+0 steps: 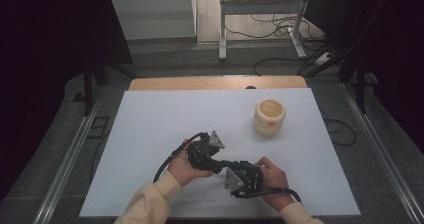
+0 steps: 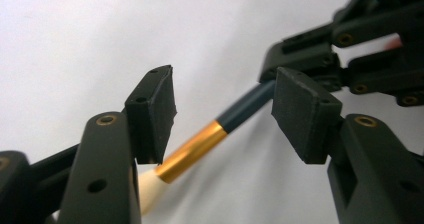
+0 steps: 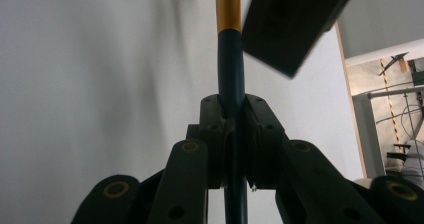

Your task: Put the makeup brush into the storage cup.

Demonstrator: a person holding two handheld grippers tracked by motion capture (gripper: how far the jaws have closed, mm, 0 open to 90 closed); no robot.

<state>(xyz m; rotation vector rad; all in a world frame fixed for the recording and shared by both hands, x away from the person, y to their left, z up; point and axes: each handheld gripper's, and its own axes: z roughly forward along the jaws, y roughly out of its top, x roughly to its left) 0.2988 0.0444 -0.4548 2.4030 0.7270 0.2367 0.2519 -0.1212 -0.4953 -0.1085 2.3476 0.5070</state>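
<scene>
Two grippers meet low on the white table sheet (image 1: 150,129), near the person's edge, with a brush passing between them. The brush (image 2: 220,124) is a slim tool with three visible sections: a dark blue-grey handle (image 3: 231,64), a bright gold metal ferrule (image 2: 192,151), and a pale cream part beyond the ferrule that reads as the bristle end, though it is partly hidden.

In the right gripper view, the right gripper (image 3: 232,134) has its jaws closed tight on the dark handle, which runs straight up between the pads toward the gold band.

In the left gripper view, the left gripper (image 2: 225,114) has its jaws parted. The ferrule and the start of the handle lie in the gap, close to one pad (image 2: 152,111); neither pad visibly presses on the brush. The right gripper appears farther off in this view, clamped on the far end of the handle.

In the high view, the left gripper (image 1: 216,165) and right gripper (image 1: 227,164) point at each other, nearly tip to tip, each held in one hand, with cream sleeves (image 1: 150,201) entering from the bottom edge.

Farther back and to the right, well apart from both grippers, a cream round pot (image 1: 269,117) stands upright on the sheet with its mouth open and a small orange mark on its side.
</scene>
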